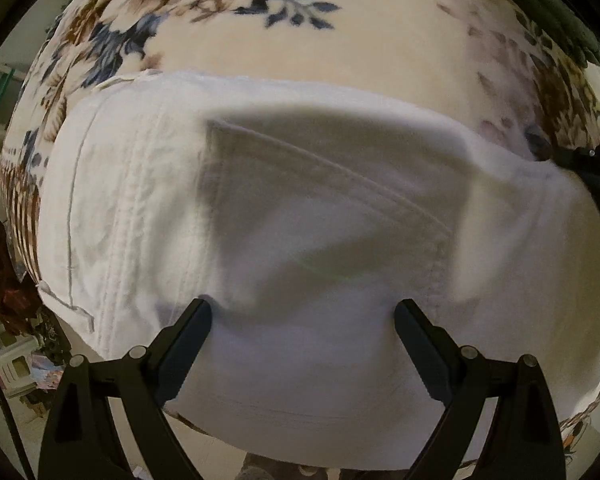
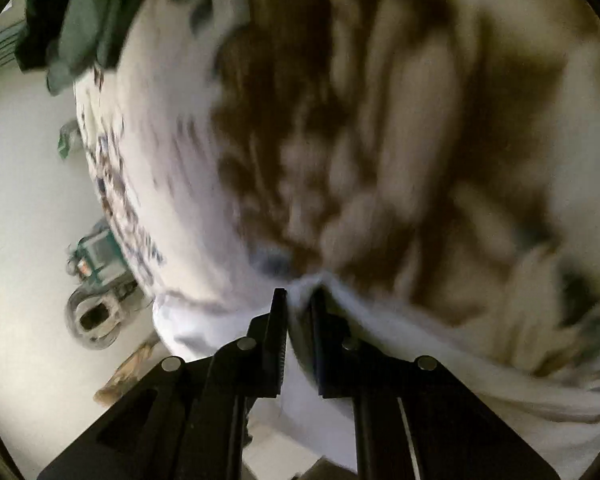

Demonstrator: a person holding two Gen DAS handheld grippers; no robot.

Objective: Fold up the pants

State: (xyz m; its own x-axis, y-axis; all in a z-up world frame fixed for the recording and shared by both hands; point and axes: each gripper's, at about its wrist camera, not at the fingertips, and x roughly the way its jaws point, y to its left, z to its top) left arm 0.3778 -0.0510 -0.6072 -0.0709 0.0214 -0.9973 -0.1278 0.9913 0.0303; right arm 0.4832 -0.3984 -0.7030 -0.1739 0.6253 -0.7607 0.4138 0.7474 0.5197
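Lying across a floral blanket (image 1: 380, 48), the white pants (image 1: 300, 208) show a back pocket and seams, with no readable writing. A green cloth (image 2: 84, 12) sits at the blanket's far edge. The left gripper (image 1: 303, 312) hovers spread wide above the fabric; the right gripper (image 2: 300, 296) is clenched on a pants edge. Clutter lines the pale floor (image 2: 24, 208) beside.

The left wrist camera is looking straight down, close over the white pants (image 1: 284, 216) lying on the floral blanket (image 1: 380, 52). The right wrist camera is sitting lower, tilting steeply down along the right gripper (image 2: 299, 296), nearly touching the cloth, its picture blurring. Both are sharing the pants and blanket; the right gripper is entering the left view at 3 o'clock.
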